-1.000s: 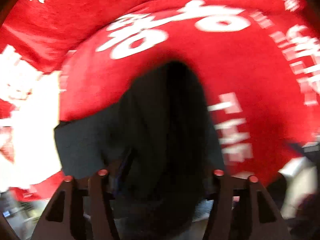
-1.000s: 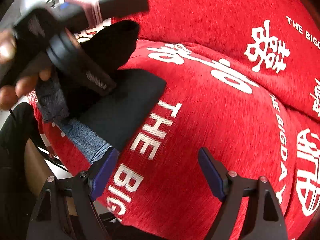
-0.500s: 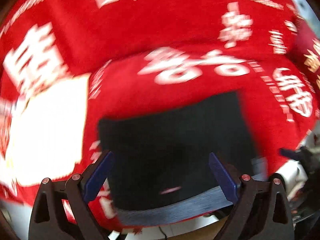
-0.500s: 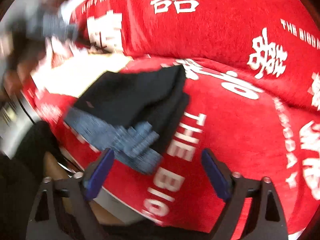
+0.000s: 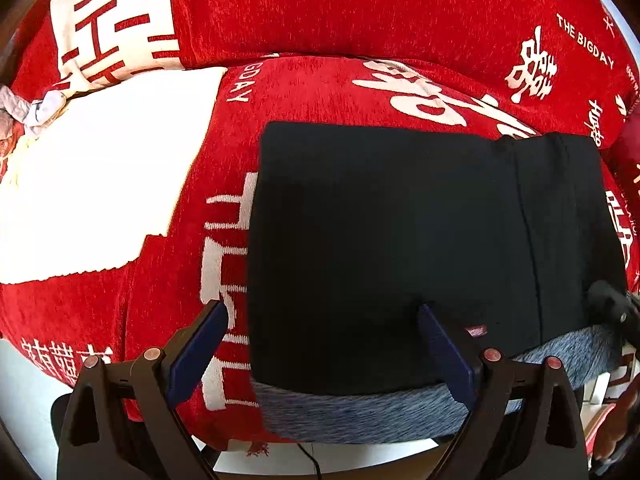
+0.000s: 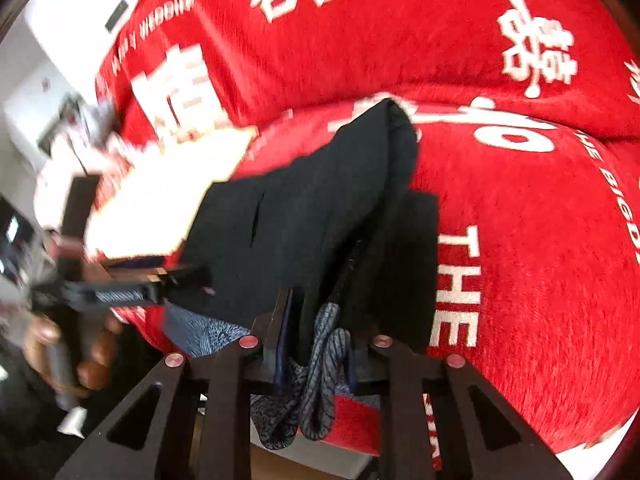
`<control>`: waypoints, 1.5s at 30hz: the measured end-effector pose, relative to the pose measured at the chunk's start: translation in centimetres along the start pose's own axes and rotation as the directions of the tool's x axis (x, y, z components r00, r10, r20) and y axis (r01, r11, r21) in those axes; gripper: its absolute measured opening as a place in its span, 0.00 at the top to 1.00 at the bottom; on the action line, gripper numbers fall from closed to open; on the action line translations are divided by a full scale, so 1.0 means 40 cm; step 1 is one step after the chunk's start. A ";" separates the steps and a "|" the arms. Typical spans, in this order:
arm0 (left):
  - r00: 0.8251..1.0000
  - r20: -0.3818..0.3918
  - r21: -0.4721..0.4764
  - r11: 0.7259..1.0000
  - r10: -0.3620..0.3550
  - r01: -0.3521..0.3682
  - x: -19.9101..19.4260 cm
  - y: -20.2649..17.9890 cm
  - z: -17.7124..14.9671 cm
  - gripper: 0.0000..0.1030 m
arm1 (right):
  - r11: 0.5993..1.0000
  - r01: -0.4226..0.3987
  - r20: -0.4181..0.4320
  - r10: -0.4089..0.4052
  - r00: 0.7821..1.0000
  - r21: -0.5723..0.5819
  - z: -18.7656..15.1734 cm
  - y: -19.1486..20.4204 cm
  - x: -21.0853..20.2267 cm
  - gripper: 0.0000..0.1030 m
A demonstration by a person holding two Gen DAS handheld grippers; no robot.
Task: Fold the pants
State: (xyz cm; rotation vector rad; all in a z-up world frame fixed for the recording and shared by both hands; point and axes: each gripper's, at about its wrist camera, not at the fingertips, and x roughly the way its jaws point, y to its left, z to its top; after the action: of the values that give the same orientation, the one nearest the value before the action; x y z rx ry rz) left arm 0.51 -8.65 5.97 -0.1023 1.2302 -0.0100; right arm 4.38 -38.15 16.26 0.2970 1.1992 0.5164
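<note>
So the pants [image 5: 400, 240] are sitting on the red sofa cover [image 5: 320, 20], already folded into a dark rectangle with the grey-blue waistband [image 5: 360, 412] hanging at the front edge of the seat. The left gripper [image 5: 320, 352] has its jaws spread wide and holds nothing, just hovering over the near left part of the fabric. The right gripper [image 6: 316, 336] has its jaws pinched narrow on the right end of the pants, with a bunch of waistband and dark cloth squeezed between them, and that end looks lifted into a ridge while the rest lies flat.

What worries me: only one corner is pinned, so if the right side gets pulled over for another fold, the layers underneath could slide apart or the whole stack could drag along the sofa cover instead of folding. That chenille-looking fabric probably grabs a bit, which might bunch the bottom layer. The waistband also overhangs the seat edge, so a tug toward the front could tip the stack off. Can't tell how many layers the right jaws actually caught, so some may drop out mid-fold.
</note>
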 end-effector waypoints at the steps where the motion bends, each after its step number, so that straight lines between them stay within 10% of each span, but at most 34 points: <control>1: 1.000 -0.021 0.003 1.000 -0.016 0.016 0.022 0.002 -0.006 0.06 | 1.000 0.005 -0.004 -0.005 1.000 0.008 -0.007 -0.019 0.001 0.79; 7: 0.995 -0.046 -0.090 0.992 -0.093 0.089 0.083 0.046 -0.016 0.00 | 0.986 -0.015 -0.065 0.026 0.998 0.168 -0.059 -0.122 0.091 0.67; 10: 0.999 -0.026 -0.069 0.997 -0.039 0.038 0.054 0.046 -0.014 0.00 | 0.982 0.113 -0.088 -0.100 0.991 0.154 -0.046 -0.115 0.064 0.36; 13: 0.998 0.055 -0.031 0.999 0.031 -0.030 0.003 0.028 -0.014 0.00 | 0.969 0.242 0.021 -0.243 0.970 0.043 -0.015 -0.059 -0.001 0.36; 19: 0.993 0.110 -0.024 0.999 0.042 -0.039 0.002 -0.003 0.103 0.00 | 0.964 0.197 0.124 -0.176 0.977 -0.177 0.098 0.077 0.023 0.25; 30: 0.998 -0.070 -0.094 0.996 -0.009 0.003 0.172 0.008 0.213 0.00 | 0.956 0.243 -0.114 -0.262 0.958 -0.163 0.196 -0.006 0.281 0.23; 41: 0.992 -0.099 -0.140 0.988 -0.076 0.062 0.207 0.032 0.212 0.00 | 0.946 0.267 -0.111 -0.290 0.951 -0.184 0.187 -0.004 0.322 0.10; 45: 0.998 -0.061 -0.078 0.997 -0.002 -0.003 0.138 0.019 0.201 0.00 | 0.925 0.319 -0.135 -0.350 0.927 -0.207 0.192 0.024 0.293 0.07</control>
State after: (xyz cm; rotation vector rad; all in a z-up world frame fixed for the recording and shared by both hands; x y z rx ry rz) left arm 9.90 -7.66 3.36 -0.1707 1.2920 0.0357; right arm 14.51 -30.75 9.94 -0.1131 1.3253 0.3511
